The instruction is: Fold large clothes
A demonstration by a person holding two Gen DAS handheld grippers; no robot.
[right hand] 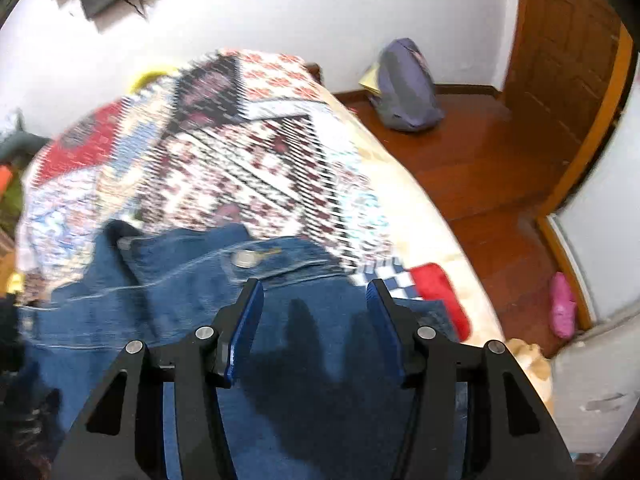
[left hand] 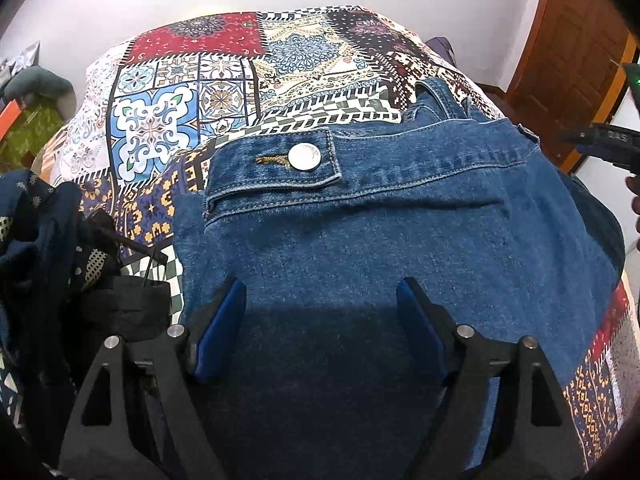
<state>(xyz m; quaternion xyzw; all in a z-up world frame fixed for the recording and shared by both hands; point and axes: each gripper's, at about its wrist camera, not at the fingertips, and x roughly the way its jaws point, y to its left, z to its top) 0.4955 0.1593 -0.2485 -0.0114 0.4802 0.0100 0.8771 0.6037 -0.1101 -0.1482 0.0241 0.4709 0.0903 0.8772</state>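
Blue denim jeans point(left hand: 360, 248) lie on the patterned bedspread point(left hand: 192, 92), waistband and its metal button point(left hand: 304, 156) towards the far side. My left gripper point(left hand: 320, 292) is open and empty, hovering just above the denim. In the right wrist view, which is blurred, the jeans point(right hand: 168, 304) and the button point(right hand: 245, 258) lie below my right gripper point(right hand: 315, 292), which is open and empty above the cloth. The right gripper's body shows at the right edge of the left wrist view point(left hand: 600, 144).
A pile of dark patterned clothes point(left hand: 44, 248) sits at the bed's left. The bed's right edge drops to a wooden floor point(right hand: 480, 168) with a purple bag point(right hand: 404, 88), a pink slipper point(right hand: 562, 308) and a wooden door point(right hand: 568, 40).
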